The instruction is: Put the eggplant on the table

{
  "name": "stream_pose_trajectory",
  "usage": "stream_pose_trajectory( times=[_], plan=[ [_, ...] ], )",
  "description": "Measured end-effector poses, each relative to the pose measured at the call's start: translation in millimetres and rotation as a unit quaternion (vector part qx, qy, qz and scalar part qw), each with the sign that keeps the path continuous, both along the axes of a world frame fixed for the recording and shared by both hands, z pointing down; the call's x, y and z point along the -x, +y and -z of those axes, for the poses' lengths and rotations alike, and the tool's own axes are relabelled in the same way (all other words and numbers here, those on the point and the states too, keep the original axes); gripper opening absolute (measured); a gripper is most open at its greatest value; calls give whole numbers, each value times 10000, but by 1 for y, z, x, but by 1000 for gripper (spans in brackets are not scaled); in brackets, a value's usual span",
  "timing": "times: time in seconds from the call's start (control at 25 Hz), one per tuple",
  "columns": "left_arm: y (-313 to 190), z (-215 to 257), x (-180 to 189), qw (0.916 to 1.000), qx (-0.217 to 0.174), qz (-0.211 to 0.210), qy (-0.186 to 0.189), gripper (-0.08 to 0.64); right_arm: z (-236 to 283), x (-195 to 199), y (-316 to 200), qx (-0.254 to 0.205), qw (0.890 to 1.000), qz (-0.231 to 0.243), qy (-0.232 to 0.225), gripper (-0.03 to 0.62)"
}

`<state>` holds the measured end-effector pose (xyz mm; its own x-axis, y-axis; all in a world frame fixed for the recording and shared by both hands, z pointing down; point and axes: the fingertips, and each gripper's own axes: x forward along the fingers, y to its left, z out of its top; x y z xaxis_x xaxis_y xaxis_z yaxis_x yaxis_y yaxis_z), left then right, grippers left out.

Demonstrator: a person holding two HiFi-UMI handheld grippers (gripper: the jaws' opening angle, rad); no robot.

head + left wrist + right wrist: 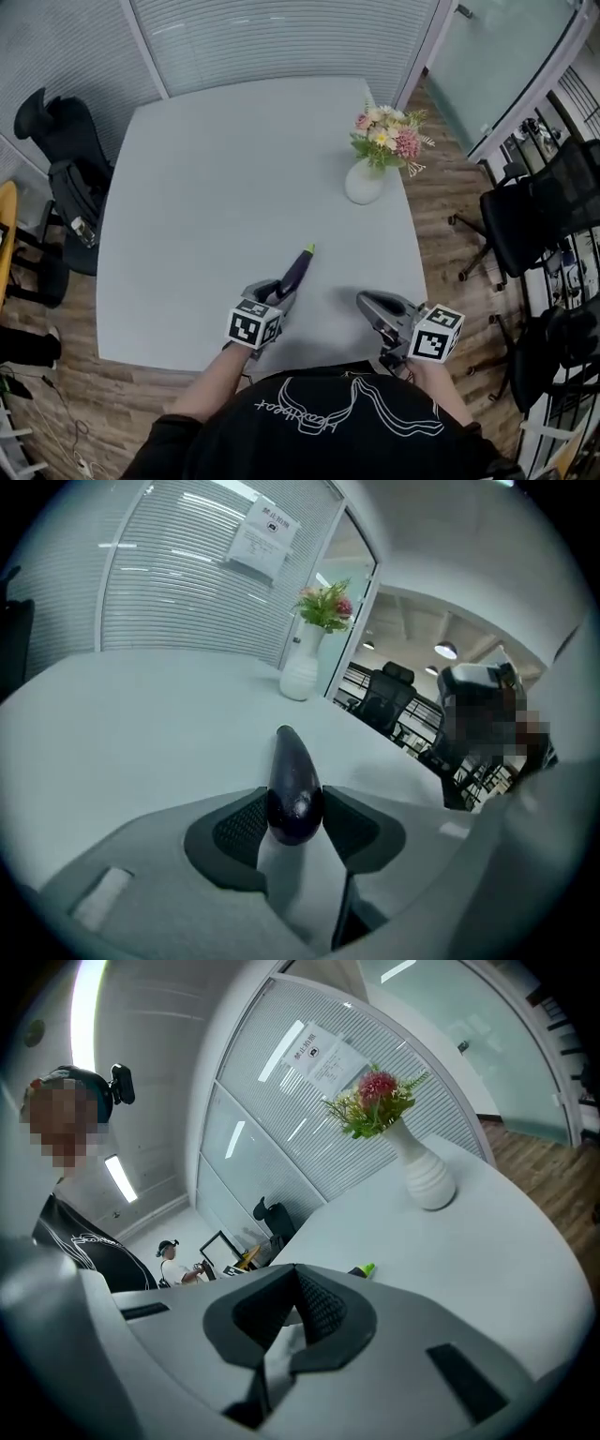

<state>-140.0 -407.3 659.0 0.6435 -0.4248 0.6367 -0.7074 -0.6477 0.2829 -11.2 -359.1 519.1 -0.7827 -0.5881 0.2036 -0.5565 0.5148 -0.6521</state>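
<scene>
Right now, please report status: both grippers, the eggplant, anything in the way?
Left gripper shut on eggplant, low over table. Right gripper shut, empty. Flower vase far off, not in the way.

Left tongs [295,797], right tongs [295,1279]: grey, black pads [236,833], marker cubes [254,325]; black shirt [328,450], white print [314,412].

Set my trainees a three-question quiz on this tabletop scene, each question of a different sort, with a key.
1. True or false: the dark purple eggplant lies loose on the white table, untouched by any gripper.
2. What holds the eggplant? A. the left gripper B. a bare hand C. nothing
3. What is between the jaws of the right gripper?
Key: 1 false; 2 A; 3 nothing, they are shut.
</scene>
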Motion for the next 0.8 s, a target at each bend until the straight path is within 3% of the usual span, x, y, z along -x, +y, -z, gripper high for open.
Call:
stream_pose_trajectory(
  times=[0.24,0.8],
  plan=[
    [6,-10,2,9998,174,61,-33,189,-2,1,0,65,10000,24,62,9],
    [6,-14,-1,9999,136,57,-77,190,-4,4,2,106,9999,107,31,9]
  ],
)
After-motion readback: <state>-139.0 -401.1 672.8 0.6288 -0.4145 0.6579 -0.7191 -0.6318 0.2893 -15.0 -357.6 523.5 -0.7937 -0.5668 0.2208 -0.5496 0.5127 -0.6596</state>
